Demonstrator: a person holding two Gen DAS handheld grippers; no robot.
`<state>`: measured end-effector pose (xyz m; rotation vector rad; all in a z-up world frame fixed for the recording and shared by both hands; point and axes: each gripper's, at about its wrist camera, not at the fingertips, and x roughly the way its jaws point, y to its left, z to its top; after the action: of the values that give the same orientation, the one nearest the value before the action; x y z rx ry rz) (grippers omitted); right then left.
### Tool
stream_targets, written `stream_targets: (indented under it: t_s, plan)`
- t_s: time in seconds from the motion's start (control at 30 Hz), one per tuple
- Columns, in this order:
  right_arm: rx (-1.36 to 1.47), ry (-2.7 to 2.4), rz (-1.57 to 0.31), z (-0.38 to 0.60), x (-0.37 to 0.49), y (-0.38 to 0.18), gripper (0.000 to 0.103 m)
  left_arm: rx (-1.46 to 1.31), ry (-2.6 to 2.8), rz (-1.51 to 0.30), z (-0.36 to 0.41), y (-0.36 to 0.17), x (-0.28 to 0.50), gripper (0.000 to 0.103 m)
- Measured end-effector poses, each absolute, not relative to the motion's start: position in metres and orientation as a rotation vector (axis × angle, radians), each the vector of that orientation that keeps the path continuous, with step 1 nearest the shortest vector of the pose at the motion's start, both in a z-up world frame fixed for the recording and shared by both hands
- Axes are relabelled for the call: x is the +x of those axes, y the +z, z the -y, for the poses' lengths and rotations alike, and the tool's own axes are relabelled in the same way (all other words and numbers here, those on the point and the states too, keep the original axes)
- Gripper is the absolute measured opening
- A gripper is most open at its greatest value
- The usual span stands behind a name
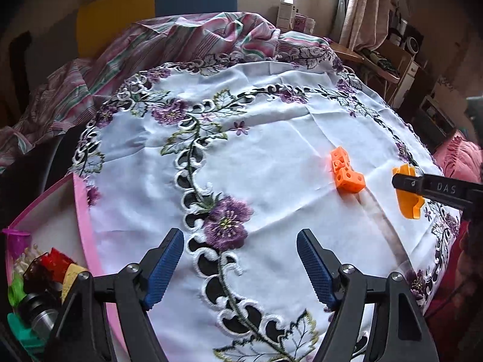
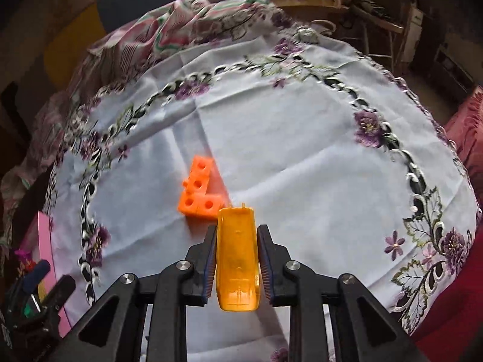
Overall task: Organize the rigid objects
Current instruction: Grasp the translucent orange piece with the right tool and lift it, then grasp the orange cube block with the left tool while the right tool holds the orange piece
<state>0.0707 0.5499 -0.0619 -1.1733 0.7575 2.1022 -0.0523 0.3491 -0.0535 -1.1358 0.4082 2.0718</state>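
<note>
An orange block [image 1: 347, 176] of joined cubes with round holes lies on the white flowered tablecloth [image 1: 271, 138]. In the right wrist view the same block [image 2: 199, 193] sits just ahead and left of my right gripper [image 2: 237, 229]. That gripper is shut on a yellow-orange plastic piece [image 2: 238, 259], which stands lengthwise between its blue pads. The left wrist view shows the piece [image 1: 409, 205] from the side, near the cloth's right edge, with the right gripper's finger [image 1: 422, 184] across it. My left gripper [image 1: 240, 236] hangs open over a purple embroidered flower, with nothing between its fingers.
A pink box [image 1: 81, 211] at the table's left edge holds several small coloured objects, and it shows again as a pink box [image 2: 42, 232] in the right wrist view. A striped cloth [image 1: 181, 39] is bunched at the back. A red cushion [image 2: 465, 138] lies past the right edge.
</note>
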Motion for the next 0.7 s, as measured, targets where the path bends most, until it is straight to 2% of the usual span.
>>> stream_targets:
  t_s: [0.1, 0.23, 0.37, 0.5, 0.7]
  plan:
    - [-1.061, 2.071, -0.785, -0.562, 0.080, -0.052, 0.025, -1.142, 2.010, -0.429, -0.377, -0.063, -0.050, 0.069]
    - [-0.937, 2.041, -0.846, -0.576, 0.093, -0.043, 0.025, -1.140, 1.942, -0.461, -0.412, -0.072, -0.045, 0.067]
    - [-0.877, 2.028, -0.929, -0.588, 0.103, -0.042, 0.025, -1.096, 1.883, -0.489, -0.443, -0.074, -0.034, 0.068]
    - [-0.834, 2.043, -0.960, -0.587, 0.108, -0.039, 0.025, -1.070, 1.841, -0.518, -0.471, -0.078, -0.025, 0.079]
    - [-0.849, 2.081, -0.956, -0.583, 0.103, -0.039, 0.025, -1.061, 1.838, -0.573, -0.503, -0.093, -0.024, 0.079]
